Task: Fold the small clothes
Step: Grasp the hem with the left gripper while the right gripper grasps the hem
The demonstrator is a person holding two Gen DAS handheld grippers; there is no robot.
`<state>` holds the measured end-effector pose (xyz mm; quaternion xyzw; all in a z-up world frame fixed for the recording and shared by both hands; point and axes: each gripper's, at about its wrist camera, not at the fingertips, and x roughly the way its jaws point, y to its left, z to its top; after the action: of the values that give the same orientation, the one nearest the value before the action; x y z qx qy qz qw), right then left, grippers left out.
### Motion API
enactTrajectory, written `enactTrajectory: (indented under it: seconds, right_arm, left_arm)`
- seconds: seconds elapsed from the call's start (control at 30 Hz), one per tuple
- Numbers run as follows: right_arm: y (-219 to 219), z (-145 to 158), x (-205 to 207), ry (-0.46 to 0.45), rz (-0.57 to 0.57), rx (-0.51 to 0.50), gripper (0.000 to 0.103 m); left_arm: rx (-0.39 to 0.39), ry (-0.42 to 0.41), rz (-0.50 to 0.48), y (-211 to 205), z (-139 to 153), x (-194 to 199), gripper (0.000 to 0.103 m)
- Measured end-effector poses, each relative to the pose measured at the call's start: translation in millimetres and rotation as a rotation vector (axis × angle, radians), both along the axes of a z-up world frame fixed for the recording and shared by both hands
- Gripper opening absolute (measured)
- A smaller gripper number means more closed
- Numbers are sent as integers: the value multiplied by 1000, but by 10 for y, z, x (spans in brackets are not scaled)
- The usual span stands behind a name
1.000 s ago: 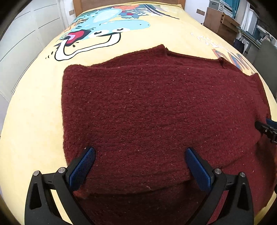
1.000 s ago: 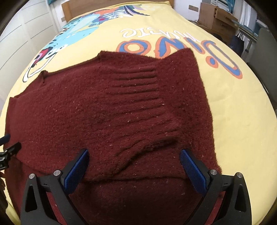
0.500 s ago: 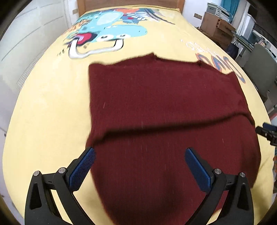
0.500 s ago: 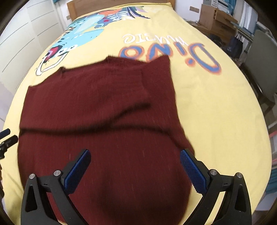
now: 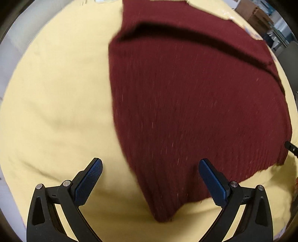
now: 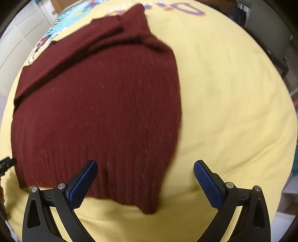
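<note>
Dark red knit sweater (image 5: 195,96) lies spread on the yellow bedspread (image 5: 55,93), motion-blurred in both views. A fold line runs across its far part, with a dark shadowed crease under the doubled layer; the ribbed hem sits at the near edge, and one near corner droops to a point toward the camera.

Left gripper (image 5: 150,178) – jaws wide apart, holding nothing. Its blue-padded left finger (image 5: 89,178) is over bare bedspread, the right one over the sweater's near corner; contact with the fabric cannot be told. A black tip of the other gripper pokes in at the right edge, just beside the sweater's hem.

Right gripper (image 6: 145,180) – also spread wide, empty. Left finger over the ribbed hem of the sweater (image 6: 96,104), right finger over the yellow bedspread (image 6: 232,93), well clear of the fabric. The sweater's near-right corner hangs between the two fingers.

Cartoon print (image 6: 54,31) and orange-blue lettering (image 6: 188,9) show on the bedspread past the sweater. White panelled wall (image 6: 16,37) at far left; cardboard boxes (image 5: 255,13) at upper right in the left view.
</note>
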<state>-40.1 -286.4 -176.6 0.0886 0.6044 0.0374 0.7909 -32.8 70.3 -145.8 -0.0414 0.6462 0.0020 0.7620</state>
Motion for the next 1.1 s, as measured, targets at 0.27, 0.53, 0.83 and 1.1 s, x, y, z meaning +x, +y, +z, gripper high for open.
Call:
enactTrajectory:
  seconds: [0.27, 0.53, 0.83, 1.1]
  right_arm:
    - [62, -268, -65, 87, 22, 13, 103]
    - [98, -186, -42, 92, 41, 129, 26]
    - [-19, 94, 32, 47, 48, 194, 12]
    - [-310, 490, 174, -77, 38, 263, 12]
  left_arm:
    - [-59, 43, 34, -49, -167, 42, 72]
    - [-142, 43, -52, -272, -116, 73, 14]
    - [-199, 0, -82, -276, 226, 155, 9]
    - [-281, -109, -66, -132, 659, 422, 9]
